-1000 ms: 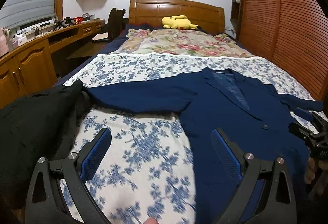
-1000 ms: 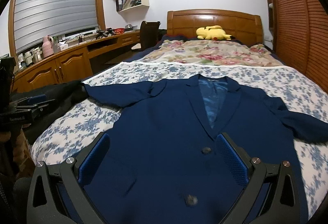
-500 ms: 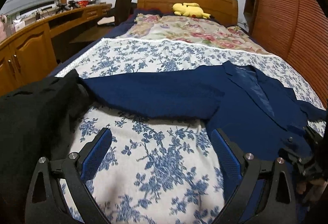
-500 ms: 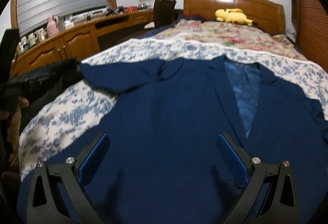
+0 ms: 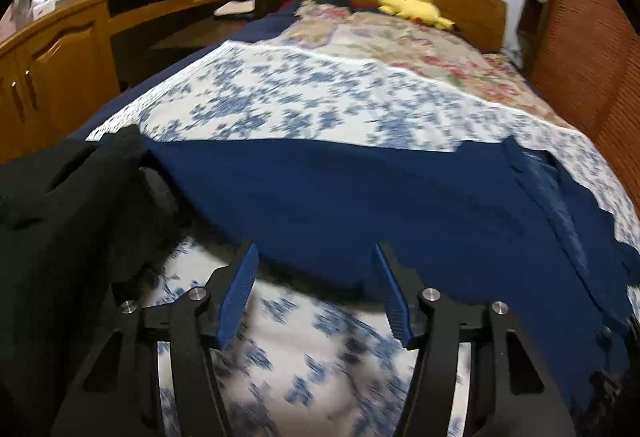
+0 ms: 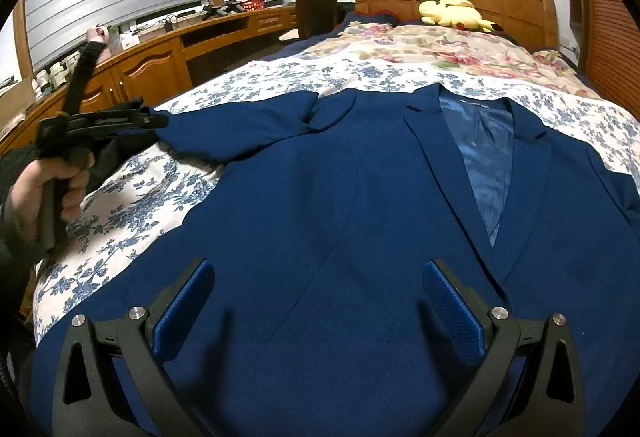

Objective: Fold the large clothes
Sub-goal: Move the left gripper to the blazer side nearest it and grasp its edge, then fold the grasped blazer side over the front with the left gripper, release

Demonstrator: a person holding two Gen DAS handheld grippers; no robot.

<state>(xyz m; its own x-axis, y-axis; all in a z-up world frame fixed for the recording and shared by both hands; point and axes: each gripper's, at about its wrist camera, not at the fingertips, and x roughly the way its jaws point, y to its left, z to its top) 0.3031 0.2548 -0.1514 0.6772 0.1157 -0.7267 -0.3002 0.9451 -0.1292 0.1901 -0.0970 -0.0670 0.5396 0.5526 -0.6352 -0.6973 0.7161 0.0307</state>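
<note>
Left wrist view: our left gripper [image 5: 316,257] closes, empty, at the jacket [image 6: 360,197] sleeve [image 5: 320,197] near the bed's [image 6: 280,77] left edge; we should pinch its hem squarely. Right gripper [image 6: 316,301] gapes.

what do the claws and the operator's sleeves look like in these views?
Both claws, left claw and right claw, match: black skeletal linkage arms with silver pivot pins, and flat textured blue pads on the fingers. The left one has a black pistol-style handle. A dark sleeve cuff shows at that wrist. No cables visible.
</note>
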